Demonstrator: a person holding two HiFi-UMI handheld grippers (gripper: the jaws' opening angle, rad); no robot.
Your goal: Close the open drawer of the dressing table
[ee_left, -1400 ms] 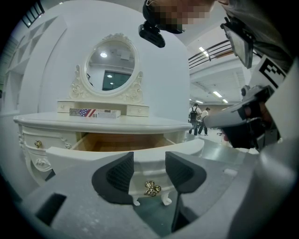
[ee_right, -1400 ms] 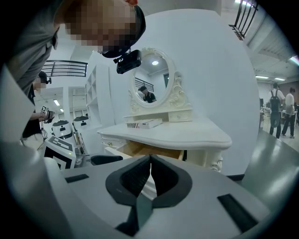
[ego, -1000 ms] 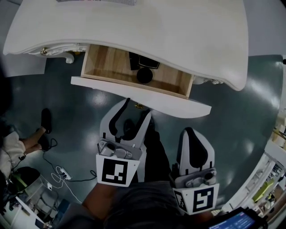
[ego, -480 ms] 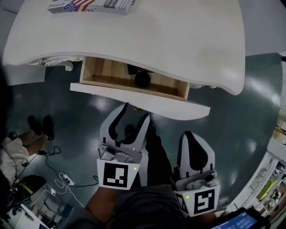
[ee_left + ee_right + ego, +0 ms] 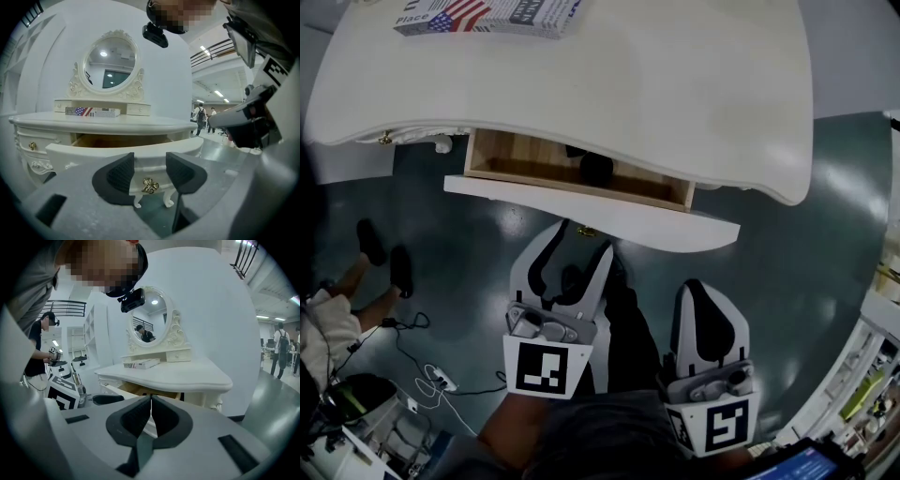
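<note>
White drawer partly open, left gripper at its handle

Closest to the person, the right gripper (image 5: pixel 695 286) hangs back beside their dark trouser leg, well apart from the furniture. In the right gripper view its 2 black pads (image 5: pixel 140 416) meet along a thin line, with nothing between them.

Further forward and to the left, the left gripper (image 5: pixel 584 236) points at the drawer (image 5: pixel 591 212). Its jaws stand moderately apart and grip nothing. In the left gripper view the small brass handle (image 5: pixel 150 185) shows in the gap between the 2 pads (image 5: pixel 123 172), low on the white drawer front (image 5: pixel 126 150). From above, the fingertips reach right up to the front's lower edge; whether they touch it cannot be told.

Beyond the front panel, the drawer is partly pulled out from under the dressing table (image 5: pixel 628 84). A strip of its pale wooden inside (image 5: pixel 525 155) is open to view, and a round black object (image 5: pixel 598 168) lies in it, half under the tabletop's curved edge.

On the far side of the white tabletop lies a flat box (image 5: pixel 487 14) printed with stars and stripes. In the left gripper view it sits in front of a low shelf, and an oval mirror (image 5: pixel 111 58) in a carved white frame rises behind it.

At the left of the grey-green floor (image 5: pixel 825 244), a person's 2 dark shoes (image 5: pixel 370 241) and some cables (image 5: pixel 431 364) are visible.
</note>
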